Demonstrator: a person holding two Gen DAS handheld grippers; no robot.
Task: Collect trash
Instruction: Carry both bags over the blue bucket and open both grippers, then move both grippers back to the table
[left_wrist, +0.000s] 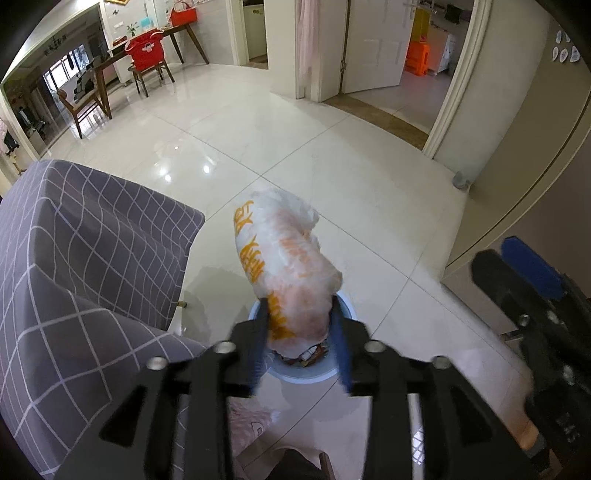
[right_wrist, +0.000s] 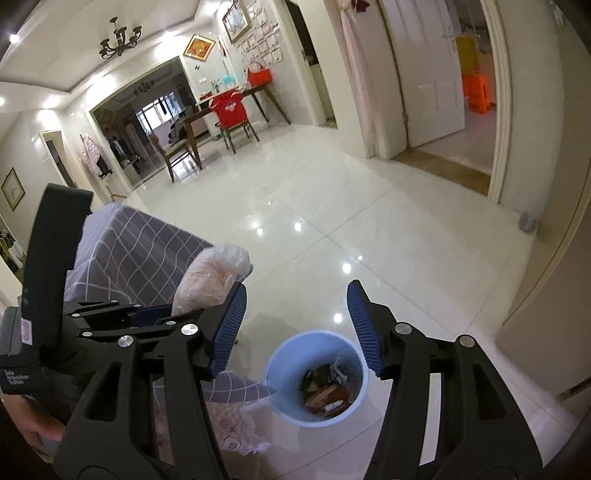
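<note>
My left gripper (left_wrist: 301, 332) is shut on a crumpled white plastic bag with orange print (left_wrist: 284, 266) and holds it above a light blue trash bin (left_wrist: 295, 376) on the floor. The bag also shows in the right wrist view (right_wrist: 212, 280), held by the left gripper (right_wrist: 162, 314). In that view the blue bin (right_wrist: 280, 387) stands below and holds wrappers and scraps. My right gripper (right_wrist: 297, 328) is open and empty above the bin; it also shows at the right of the left wrist view (left_wrist: 532, 273).
A sofa with a grey checked cover (left_wrist: 74, 258) stands to the left of the bin. A pink cloth (right_wrist: 236, 435) lies beside the bin. Glossy tile floor (left_wrist: 314, 155) stretches ahead to a dining table with chairs (left_wrist: 144, 62) and an open doorway (left_wrist: 417, 74).
</note>
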